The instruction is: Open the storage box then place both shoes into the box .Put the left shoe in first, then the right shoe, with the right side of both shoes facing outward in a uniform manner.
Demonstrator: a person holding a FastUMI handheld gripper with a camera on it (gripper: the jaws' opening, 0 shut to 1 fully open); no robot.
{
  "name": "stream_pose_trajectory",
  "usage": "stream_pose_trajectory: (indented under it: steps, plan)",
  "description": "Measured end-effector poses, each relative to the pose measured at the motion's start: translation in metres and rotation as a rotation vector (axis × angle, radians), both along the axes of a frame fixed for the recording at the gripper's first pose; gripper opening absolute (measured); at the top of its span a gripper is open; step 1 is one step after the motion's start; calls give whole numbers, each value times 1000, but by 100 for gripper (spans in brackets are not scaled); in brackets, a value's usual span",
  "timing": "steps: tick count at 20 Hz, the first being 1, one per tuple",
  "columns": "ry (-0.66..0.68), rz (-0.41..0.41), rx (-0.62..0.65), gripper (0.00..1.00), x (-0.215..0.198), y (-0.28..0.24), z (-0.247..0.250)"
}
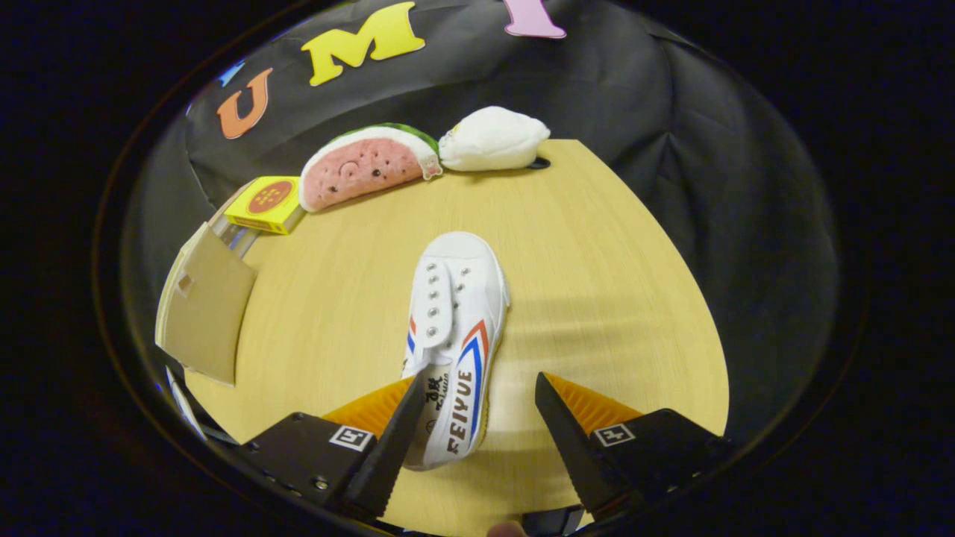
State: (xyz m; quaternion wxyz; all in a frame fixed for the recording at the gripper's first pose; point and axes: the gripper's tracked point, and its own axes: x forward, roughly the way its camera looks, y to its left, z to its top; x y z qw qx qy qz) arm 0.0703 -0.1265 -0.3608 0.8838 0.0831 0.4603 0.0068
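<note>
A white canvas shoe (455, 335) with red and blue stripes lies on the wooden table (597, 283), toe pointing away from me. Its heel end sits between my fingers, close against the left finger (399, 432). My gripper (481, 388) is open; the right finger (559, 425) stands apart from the shoe with bare table between them. To the left stands the storage box (205, 313), its brown cardboard flap lifted; its inside is hidden.
At the table's far edge lie a watermelon-slice plush (365, 164), a white plush pouch (492, 138) and a small yellow box (267, 203). The table's right half is bare wood. Black cloth hangs behind.
</note>
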Motion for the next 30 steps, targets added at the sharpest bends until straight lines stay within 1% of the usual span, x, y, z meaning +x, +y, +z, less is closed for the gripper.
stream_pose_trajectory:
  steps: [2,3,5,6,9,10,11,12,14,15,16,17,19,21,23,30]
  plan:
    - [19,-3,14,91,5,-3,-6]
    - [34,-1,35,89,7,-1,-8]
    - [63,-5,59,76,11,0,-17]
    - [70,-7,67,77,17,0,-22]
    - [95,-3,104,66,21,4,-24]
    - [100,6,134,63,22,9,-24]
    - [113,-9,148,54,21,11,-21]
    - [122,-7,155,45,23,10,-24]
    - [141,-43,193,28,22,4,-17]
    - [165,-52,227,14,24,6,-21]
    - [167,-86,268,8,24,5,-24]
    - [191,-102,305,1,25,4,-23]
    - [194,-120,342,1,23,5,-18]
    - [183,-118,349,1,18,8,-10]
    - [177,-119,385,1,13,17,2]
    - [130,-72,414,1,8,58,42]
